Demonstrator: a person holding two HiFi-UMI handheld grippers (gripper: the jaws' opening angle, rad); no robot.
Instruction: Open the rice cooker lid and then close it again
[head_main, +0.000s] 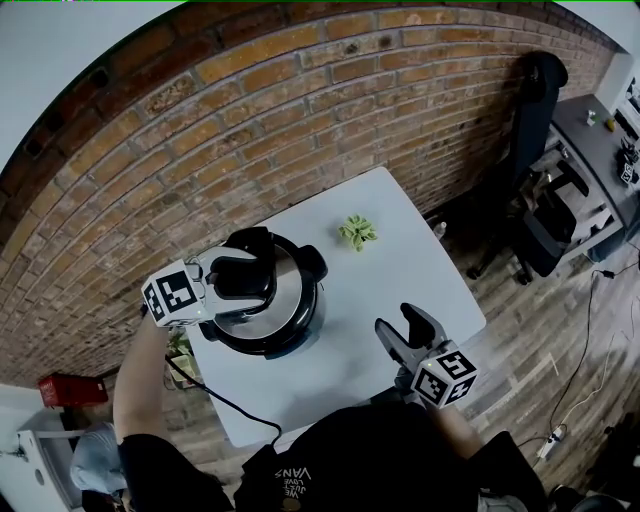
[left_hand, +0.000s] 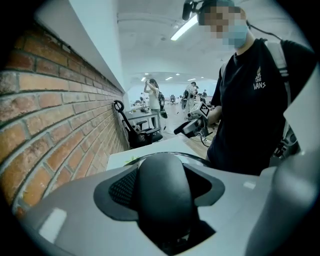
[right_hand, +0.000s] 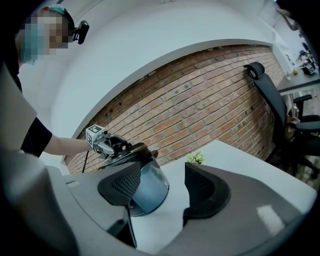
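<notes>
White square tabletop (head_main: 400, 260), one edge close against a red brick wall (head_main: 250, 130), wood plank floor (head_main: 540, 330) around it. Rice cooker (head_main: 290, 315) stands at the tabletop's left end near the wall; steel body, black rim. Black power cable (head_main: 225, 400) runs from it off the near edge. Left gripper (head_main: 240, 272) is on top of the cooker, its fingers (left_hand: 122, 187) clenched around the black lid handle (left_hand: 162, 195), which fills the gap between the pads. Cannot tell whether the lid is seated or lifted off the rim. Right gripper (head_main: 405, 328) hovers over the near right part of the tabletop, well apart from the cooker; its fingers (right_hand: 207, 192) are released and spread, nothing between them, only bare tabletop and the cooker beyond. Small green plant-like item (head_main: 357, 232) lies on the tabletop's far side, near the wall, apart from the cooker. Black office chair (head_main: 535, 200) stands right of the tabletop by the wall, a grey desk (head_main: 600, 140) with small clutter behind it. Red box (head_main: 72, 388) sits on the floor at lower left. The left gripper view shows a long bright room with ceiling strip lights (left_hand: 182, 29) and people standing far off.
</notes>
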